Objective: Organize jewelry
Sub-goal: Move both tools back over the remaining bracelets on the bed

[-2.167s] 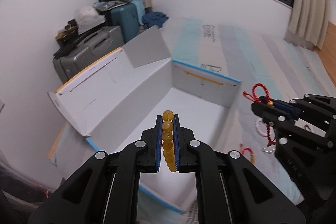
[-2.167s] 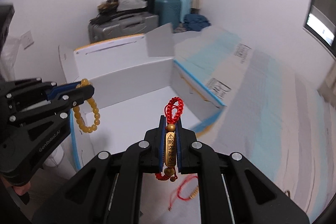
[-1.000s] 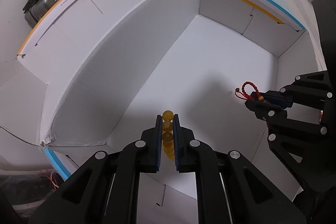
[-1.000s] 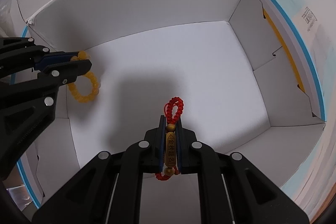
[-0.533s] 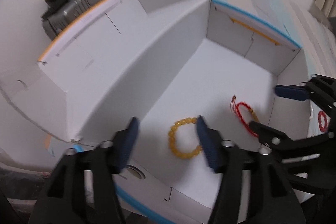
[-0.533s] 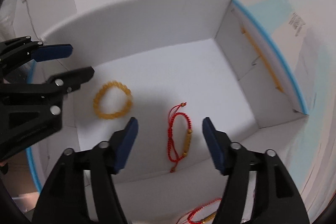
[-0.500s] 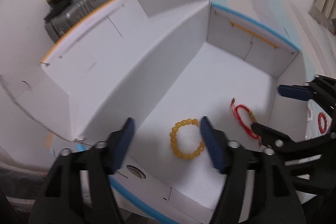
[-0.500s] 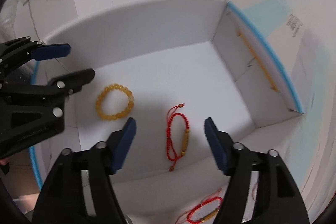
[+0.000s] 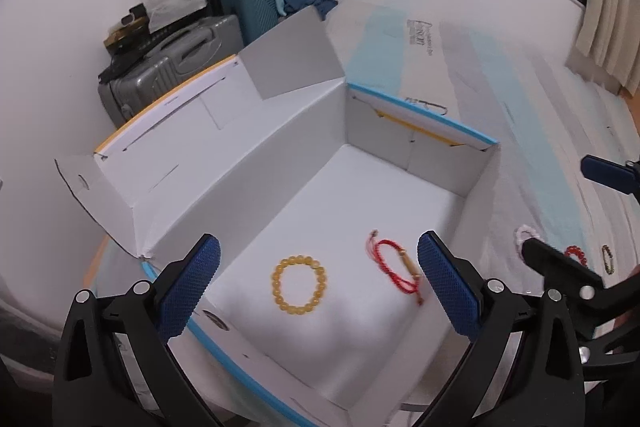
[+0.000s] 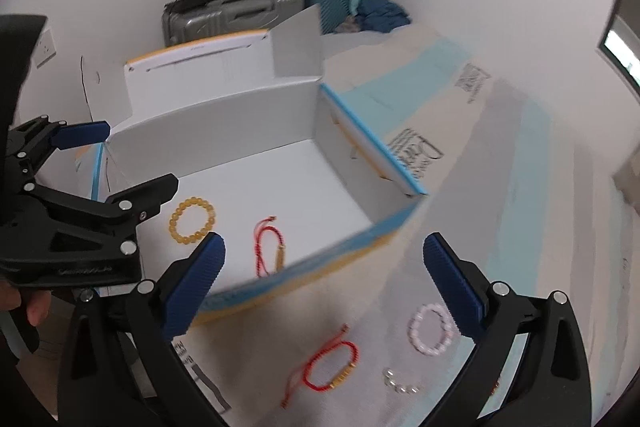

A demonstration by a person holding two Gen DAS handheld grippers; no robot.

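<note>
Two bracelets lie on the floor of the open white cardboard box (image 9: 248, 187). On the left is one round yellow bead bracelet (image 9: 299, 285). Just right of it, not touching, is one red string bracelet with a gold tube (image 9: 398, 271).

Outside the box, on the striped cover, lie one more red string bracelet (image 10: 329, 367), one small clear bead piece (image 10: 400, 385) and one pale pink bead bracelet (image 10: 431, 330).

The left hand-held gripper (image 9: 318, 289) and the right hand-held gripper (image 10: 324, 281) are both opening wide and hold nothing.
</note>
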